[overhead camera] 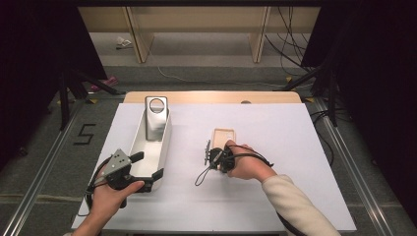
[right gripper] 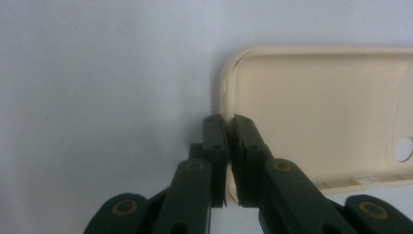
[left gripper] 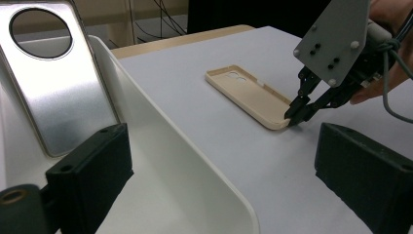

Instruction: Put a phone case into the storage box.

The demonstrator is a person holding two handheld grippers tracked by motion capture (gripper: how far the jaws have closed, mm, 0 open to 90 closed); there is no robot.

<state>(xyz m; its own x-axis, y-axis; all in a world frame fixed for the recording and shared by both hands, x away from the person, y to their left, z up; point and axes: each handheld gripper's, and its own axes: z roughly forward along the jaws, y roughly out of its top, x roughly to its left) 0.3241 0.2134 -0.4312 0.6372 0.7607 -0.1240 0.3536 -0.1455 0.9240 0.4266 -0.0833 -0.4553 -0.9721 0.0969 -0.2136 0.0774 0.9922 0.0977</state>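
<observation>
Cases: one beige plastic phone case (overhead camera: 223,136), open side up, right of centre on the white-covered bench (overhead camera: 295,162).
Right gripper (right gripper: 228,127): jaws pinching the case's near rim — one inside, one outside.
Left gripper (left gripper: 219,180): jaws spread, holding nothing, lower left.
Trays: one long white tray (overhead camera: 162,147) beside it.
Plates: one brushed-metal plate (overhead camera: 156,118) with a round hole — leaning in the tray's far end.

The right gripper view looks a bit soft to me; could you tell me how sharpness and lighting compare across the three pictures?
Right gripper view: the jaws are blurred, shut on the short end rim of the phone case, with a dim bluish cast. Left gripper view: the case is sharp, the metal plate in the white tray shines softly. High view: the table is evenly lit, the surroundings dark.
</observation>
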